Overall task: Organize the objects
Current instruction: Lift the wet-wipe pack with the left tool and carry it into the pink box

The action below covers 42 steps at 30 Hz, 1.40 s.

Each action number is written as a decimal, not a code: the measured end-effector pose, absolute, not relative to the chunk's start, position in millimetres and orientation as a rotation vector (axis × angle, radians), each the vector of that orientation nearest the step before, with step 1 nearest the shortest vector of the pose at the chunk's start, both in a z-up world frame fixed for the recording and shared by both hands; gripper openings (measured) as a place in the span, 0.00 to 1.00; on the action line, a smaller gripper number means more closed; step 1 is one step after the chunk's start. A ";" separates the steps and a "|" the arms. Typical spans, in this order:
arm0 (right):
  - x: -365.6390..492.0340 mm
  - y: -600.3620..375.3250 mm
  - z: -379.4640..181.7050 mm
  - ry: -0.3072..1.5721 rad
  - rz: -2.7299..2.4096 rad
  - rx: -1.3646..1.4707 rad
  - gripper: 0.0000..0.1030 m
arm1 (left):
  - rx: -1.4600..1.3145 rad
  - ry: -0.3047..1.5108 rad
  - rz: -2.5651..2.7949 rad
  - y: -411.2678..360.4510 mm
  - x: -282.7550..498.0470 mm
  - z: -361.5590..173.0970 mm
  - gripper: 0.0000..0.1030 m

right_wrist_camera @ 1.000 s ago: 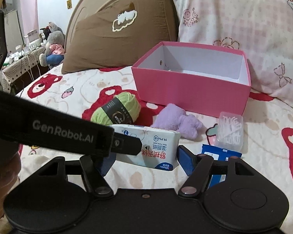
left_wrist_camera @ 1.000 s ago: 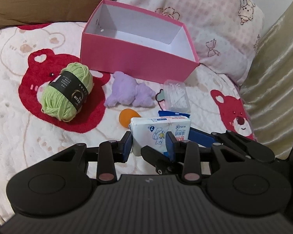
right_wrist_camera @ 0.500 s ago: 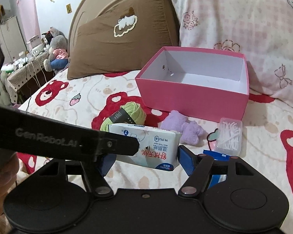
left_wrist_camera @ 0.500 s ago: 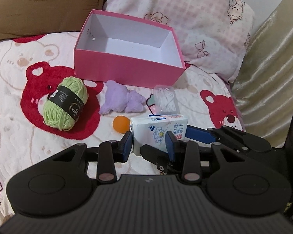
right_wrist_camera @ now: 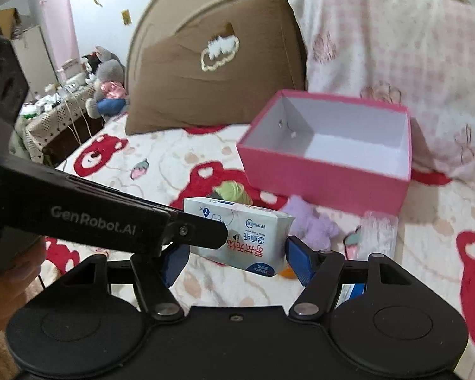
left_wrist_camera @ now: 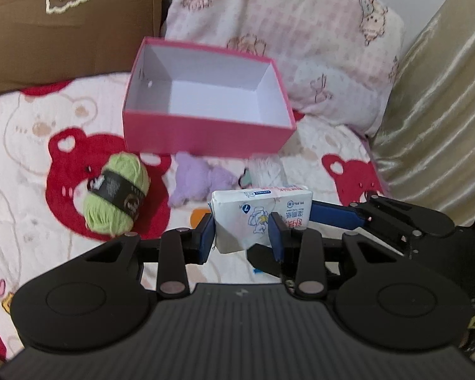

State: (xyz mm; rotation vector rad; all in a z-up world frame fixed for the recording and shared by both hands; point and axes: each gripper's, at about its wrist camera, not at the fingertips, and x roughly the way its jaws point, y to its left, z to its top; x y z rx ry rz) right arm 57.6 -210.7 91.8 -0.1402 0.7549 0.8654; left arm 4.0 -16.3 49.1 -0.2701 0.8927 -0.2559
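Pinching one pack of wipes (left_wrist_camera: 262,212) from two sides, low centre of the frame.

Clamped narrowly across the pack's short width with the left gripper (left_wrist_camera: 242,234); set wider along its length with the right gripper (right_wrist_camera: 234,256), jaws just closed a little, the right pad against one end of the pack. Held clear of the bedspread (left_wrist_camera: 31,221). Just beyond, left to centre: green yarn ball (left_wrist_camera: 115,196), orange ball (left_wrist_camera: 198,215), purple plush toy (left_wrist_camera: 199,180). Farther up, centre frame: open pink box (left_wrist_camera: 205,133), empty, backed by pillows (left_wrist_camera: 316,47).
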 end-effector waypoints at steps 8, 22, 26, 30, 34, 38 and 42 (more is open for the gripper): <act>74.7 -207.7 116.1 0.714 0.881 -0.156 0.54 | -0.257 0.824 -0.243 -11.1 18.6 75.6 0.33; 138.4 -177.7 150.4 0.716 0.825 -0.218 0.35 | -0.283 0.801 -0.233 2.5 91.4 92.7 0.33; 158.7 -169.7 153.7 0.701 0.819 -0.236 0.35 | -0.301 0.796 -0.244 6.4 118.4 92.8 0.33; 185.2 -167.4 153.1 0.691 0.808 -0.205 0.35 | -0.309 0.791 -0.246 4.8 147.7 90.3 0.33; 215.2 -160.0 152.7 0.732 0.796 -0.198 0.35 | -0.324 0.797 -0.256 4.5 176.3 89.8 0.33; 242.8 -154.7 150.8 0.756 0.791 -0.201 0.35 | -0.350 0.811 -0.261 3.1 204.5 82.3 0.33; 267.8 -154.3 134.6 0.768 0.784 -0.194 0.35 | -0.350 0.836 -0.246 -6.5 233.4 65.2 0.33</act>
